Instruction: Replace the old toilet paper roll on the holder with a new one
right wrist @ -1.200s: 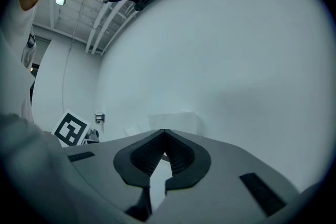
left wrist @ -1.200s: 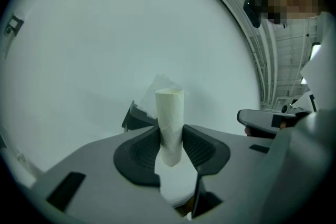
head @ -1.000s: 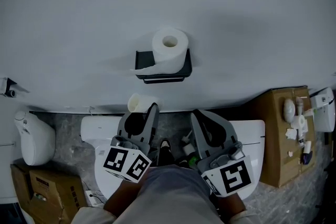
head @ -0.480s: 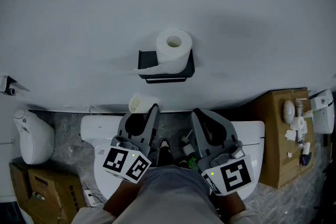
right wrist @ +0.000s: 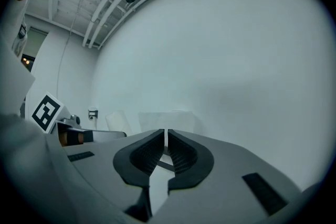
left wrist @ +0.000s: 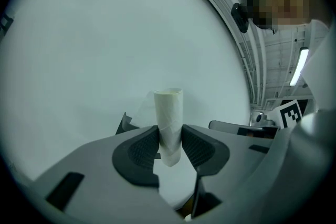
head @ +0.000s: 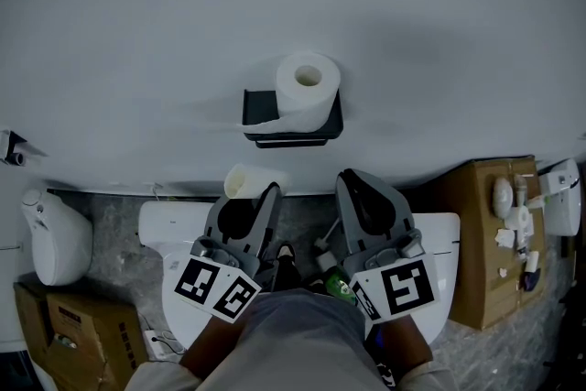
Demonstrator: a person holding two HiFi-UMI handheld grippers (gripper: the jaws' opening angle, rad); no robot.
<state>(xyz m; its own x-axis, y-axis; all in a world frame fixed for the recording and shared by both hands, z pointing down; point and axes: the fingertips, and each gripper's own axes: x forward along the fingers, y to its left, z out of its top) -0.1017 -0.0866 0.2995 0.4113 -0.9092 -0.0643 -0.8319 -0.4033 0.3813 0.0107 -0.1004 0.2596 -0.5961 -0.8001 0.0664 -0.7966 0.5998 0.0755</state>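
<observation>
the left gripper (left wrist: 169, 140) is clenched on the pale empty cardboard tube (left wrist: 168, 113), which stands upright between the pads, held near its lower end. the right gripper (right wrist: 166, 140) is closed on nothing. the full white toilet paper roll (head: 308, 87) already sits on the black wall holder (head: 259, 108), a loose tail draped to its left. risk: the thin tube may crush or pivot out of this low grip and drop onto the white toilet (head: 430, 238) below; the right gripper could snag the tail and unwind paper
</observation>
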